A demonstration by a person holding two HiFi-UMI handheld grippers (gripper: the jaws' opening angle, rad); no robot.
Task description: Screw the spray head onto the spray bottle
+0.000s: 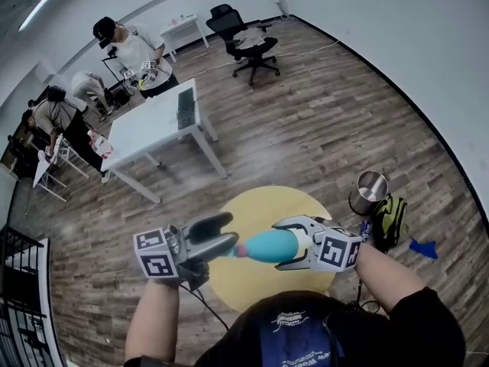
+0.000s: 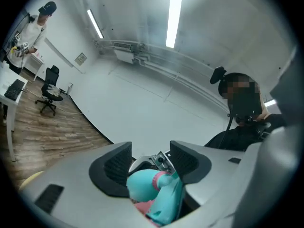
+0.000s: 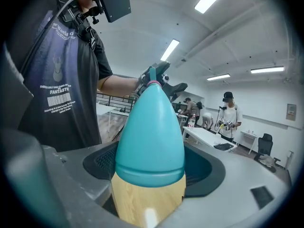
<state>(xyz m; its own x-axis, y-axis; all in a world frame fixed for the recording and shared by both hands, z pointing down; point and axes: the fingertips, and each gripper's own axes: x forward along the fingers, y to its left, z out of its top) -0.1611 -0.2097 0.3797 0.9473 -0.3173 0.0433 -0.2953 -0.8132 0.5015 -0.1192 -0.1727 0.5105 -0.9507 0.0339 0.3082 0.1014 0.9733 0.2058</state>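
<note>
Spray bottle (image 1: 273,245) was held level above the round yellow desk (image 1: 263,202), with the right gripper (image 1: 286,245) clamped on its body. The left gripper (image 1: 226,232) stood with jaws apart around the spray head (image 2: 156,194), not pressing on it. The bottle was judged light, rigid and slippery plastic, so the head is best gripped at its collar.

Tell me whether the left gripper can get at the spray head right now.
Likely yes: the spray head sits between the left gripper's open jaws, nothing blocking, with the right gripper holding the spray bottle.
</note>
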